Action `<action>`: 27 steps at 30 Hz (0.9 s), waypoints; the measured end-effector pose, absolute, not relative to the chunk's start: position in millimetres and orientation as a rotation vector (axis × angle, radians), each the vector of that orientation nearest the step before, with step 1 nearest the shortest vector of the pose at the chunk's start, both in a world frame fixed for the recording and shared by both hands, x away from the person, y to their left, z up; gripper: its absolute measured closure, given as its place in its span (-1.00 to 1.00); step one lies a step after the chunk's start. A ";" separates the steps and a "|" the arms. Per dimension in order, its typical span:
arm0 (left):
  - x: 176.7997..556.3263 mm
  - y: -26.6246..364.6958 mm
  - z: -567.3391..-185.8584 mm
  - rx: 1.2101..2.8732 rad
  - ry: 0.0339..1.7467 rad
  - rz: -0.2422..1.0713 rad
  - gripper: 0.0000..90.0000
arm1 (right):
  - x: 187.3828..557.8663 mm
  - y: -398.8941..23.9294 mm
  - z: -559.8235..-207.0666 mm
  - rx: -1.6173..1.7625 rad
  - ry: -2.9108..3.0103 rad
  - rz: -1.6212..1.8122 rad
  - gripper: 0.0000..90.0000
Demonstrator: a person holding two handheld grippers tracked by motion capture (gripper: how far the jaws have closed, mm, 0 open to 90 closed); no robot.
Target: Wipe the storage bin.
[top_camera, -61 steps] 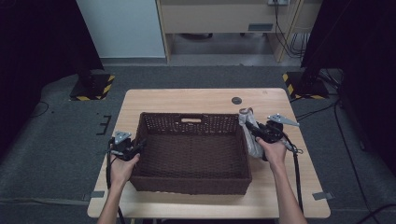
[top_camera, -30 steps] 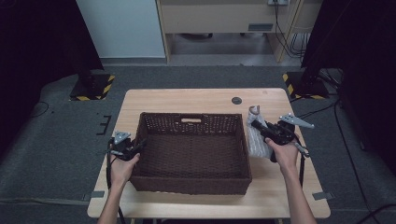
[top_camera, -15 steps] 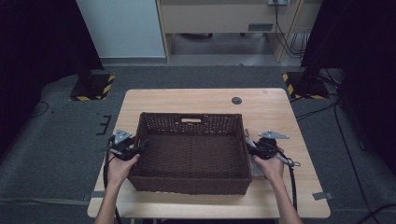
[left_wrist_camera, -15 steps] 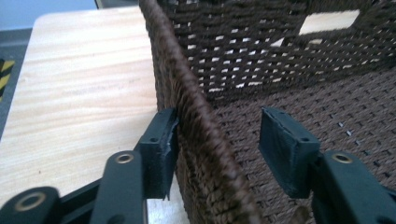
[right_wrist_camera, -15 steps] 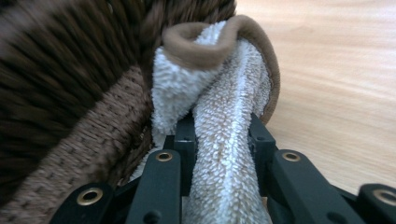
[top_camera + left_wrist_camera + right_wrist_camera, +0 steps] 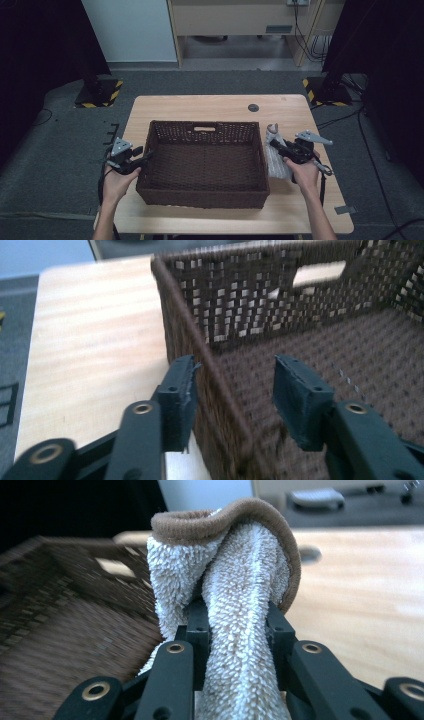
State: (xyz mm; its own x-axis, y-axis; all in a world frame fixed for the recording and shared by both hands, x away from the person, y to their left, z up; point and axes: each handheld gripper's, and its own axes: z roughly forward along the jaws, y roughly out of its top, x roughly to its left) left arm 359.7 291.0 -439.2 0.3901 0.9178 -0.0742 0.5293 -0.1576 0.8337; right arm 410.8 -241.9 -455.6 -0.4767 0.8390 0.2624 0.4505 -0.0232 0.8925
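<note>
— Two grippers, one basket: how does the left gripper [image 6: 144,158] stand?
— At nine o'clock of the brown woven basket [image 6: 205,165], with its jaws astride the left wall; one sits outside, the other inside. They have just been closing a little, yet neither pad presses the weave in the left gripper view, so it is parted and holds nothing.
— And the basket itself?
— It sits in the middle of the wooden surface [image 6: 215,106].
— What about the right side?
— The right gripper [image 6: 276,145], at three o'clock of the basket, is clamped on a pale towel [image 6: 275,161] with a brown hem. The towel hangs just outside the right wall, down onto the surface.
</note>
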 end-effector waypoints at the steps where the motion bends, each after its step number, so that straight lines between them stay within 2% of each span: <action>1: 356.6 292.3 -439.9 1.808 1.261 0.583 0.20 | 407.0 -242.8 -449.5 1.333 1.901 1.527 0.61; 4: 350.5 294.2 -442.5 1.823 1.266 0.568 0.25 | 394.8 -238.3 -445.0 1.303 1.955 1.572 0.60; 8: 345.9 294.8 -450.1 1.822 1.281 0.529 0.38 | 388.3 -229.1 -460.0 1.315 1.966 1.565 0.60; 15: 346.1 294.2 -450.9 1.807 1.297 0.521 0.46 | 386.2 -230.8 -472.6 1.371 1.957 1.544 0.61; 27: 356.4 286.2 -450.8 1.793 1.330 0.535 0.52 | 414.8 -220.7 -513.6 1.465 1.992 1.358 0.60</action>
State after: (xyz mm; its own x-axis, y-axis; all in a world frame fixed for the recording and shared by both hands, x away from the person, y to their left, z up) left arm 356.4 286.2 -450.8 0.3513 0.9271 -0.1308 0.5779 -0.1048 0.8093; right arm 414.8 -220.7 -513.6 -0.4236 0.8664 0.2644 0.5631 0.0232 0.8261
